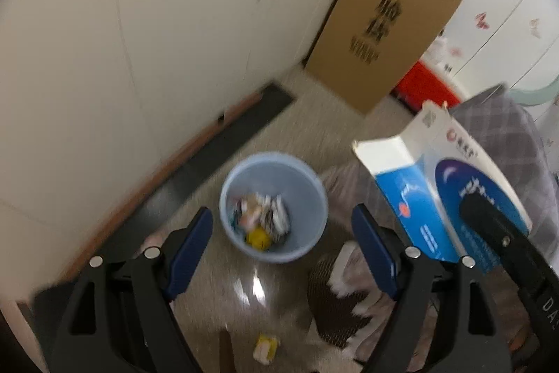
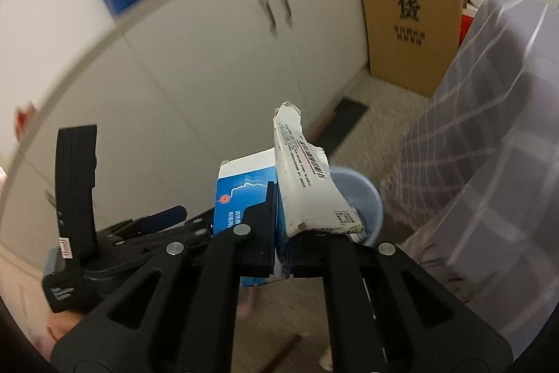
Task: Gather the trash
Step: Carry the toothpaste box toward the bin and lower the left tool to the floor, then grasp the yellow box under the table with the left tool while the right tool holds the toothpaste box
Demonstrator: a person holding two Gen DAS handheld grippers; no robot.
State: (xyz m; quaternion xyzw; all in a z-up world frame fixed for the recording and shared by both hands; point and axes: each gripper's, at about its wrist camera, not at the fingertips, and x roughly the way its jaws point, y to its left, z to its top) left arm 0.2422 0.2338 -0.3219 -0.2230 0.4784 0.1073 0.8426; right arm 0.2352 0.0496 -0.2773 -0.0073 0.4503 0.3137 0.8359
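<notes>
Right — left gripper (image 1: 279,254) hangs with jaws spread, nothing between them, the blue bin (image 1: 274,207) straight ahead past its tips w/ scraps already inside. A yellow scrap (image 1: 266,346) lies on the floor below it. To its right, the right gripper (image 2: 281,233) is clamped tight on the flattened blue-and-white carton (image 2: 279,184), bin just beyond the carton's far end. To do it well: bring the carton's low end over the rim before letting go — else it tips out.
</notes>
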